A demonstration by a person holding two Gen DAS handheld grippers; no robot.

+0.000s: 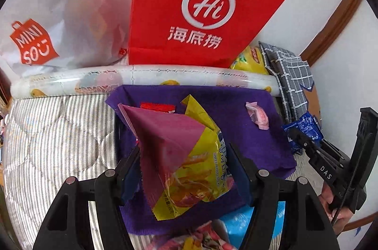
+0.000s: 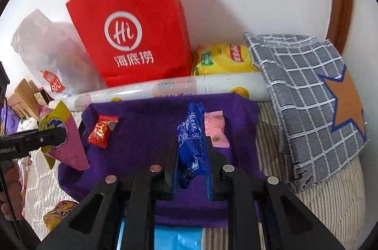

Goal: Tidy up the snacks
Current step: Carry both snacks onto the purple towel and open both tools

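Purple cloth [image 2: 146, 122] on striped bedding: left gripper [image 1: 186, 169] holds sweet potato bag [image 1: 189, 169], right gripper [image 2: 191, 155] pinches blue packet [image 2: 191, 146]; both lifted mid-transfer, next needs a drop spot, likely far red bag [image 2: 132, 32].

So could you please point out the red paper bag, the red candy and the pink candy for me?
red paper bag [image 2: 132, 37], right wrist view, on its front logo.
red candy [image 2: 102, 130], right wrist view, on the wrapper's middle.
pink candy [image 2: 215, 129], right wrist view, on the wrapper's middle.

Glossy foil snack bag [image 1: 189, 162] (crinkled), matt purple cloth [image 2: 151, 122], red paper bag [image 2: 132, 37].
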